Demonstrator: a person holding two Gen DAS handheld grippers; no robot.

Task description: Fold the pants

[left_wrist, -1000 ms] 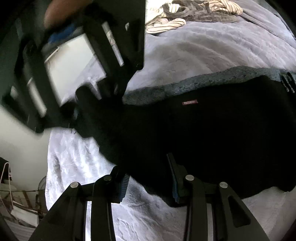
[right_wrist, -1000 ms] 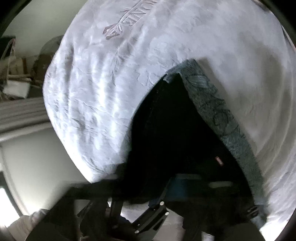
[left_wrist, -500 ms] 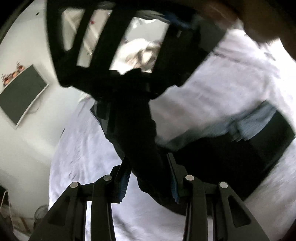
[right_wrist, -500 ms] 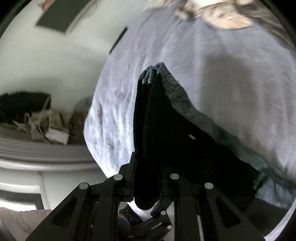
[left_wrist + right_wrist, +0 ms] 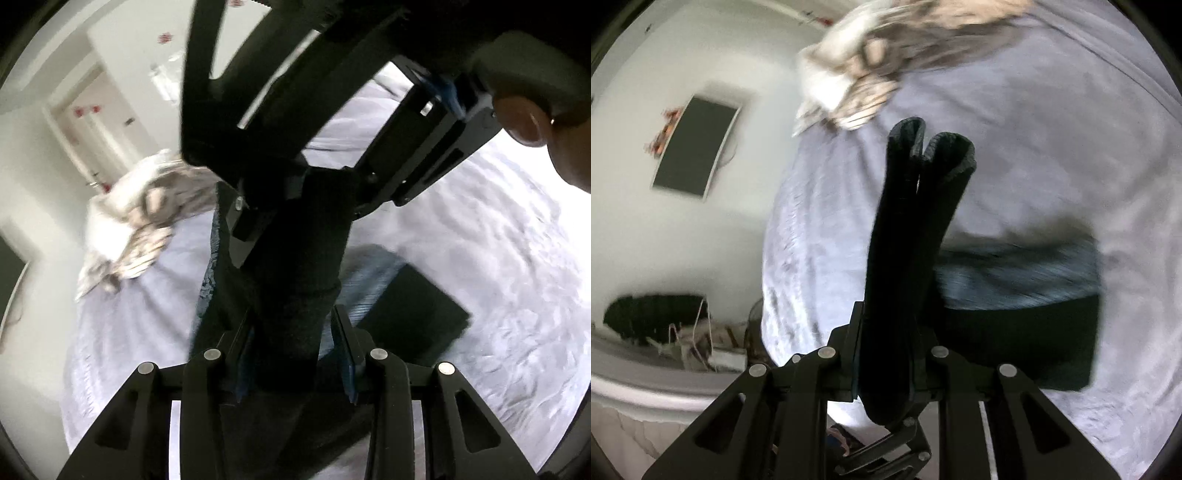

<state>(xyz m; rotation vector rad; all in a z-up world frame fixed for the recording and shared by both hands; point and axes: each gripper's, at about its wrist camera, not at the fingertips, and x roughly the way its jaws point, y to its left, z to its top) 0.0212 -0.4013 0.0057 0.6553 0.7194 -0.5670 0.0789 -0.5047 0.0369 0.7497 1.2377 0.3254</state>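
Left gripper: my left gripper (image 5: 295, 354) is clamped on a thick bunch of the black pants (image 5: 295, 288), blue pads pressed against the cloth on both sides.
Right gripper: my right gripper (image 5: 890, 369) is likewise closed on the pants (image 5: 908, 236); a doubled edge with a grey ribbed hem stands up past its tip.
What changed: a second ago the pants lay spread wide and flat across the bed (image 5: 480, 258), with a grey patterned band along their far edge. Now I have the gripped end lifted clear of the cover and swung round, and the room behind has turned with it.
Where the pants are: one end hangs from both grippers above the bed; the rest rests on the cover lower right as a dark block (image 5: 1034, 339), the grey band just beyond it.
Other gripper in view: the right gripper (image 5: 295, 155) looms close ahead in the left view, biting the same strip of cloth, a hand (image 5: 546, 129) on it.
Surroundings: a heap of striped laundry (image 5: 857, 81) lies at the far side of the bed, well apart.
Meaning for the task: I judge this a fold in flight; the raised end has yet to be laid over the resting part.
Blur: both views smear, so the exact edges are uncertain.
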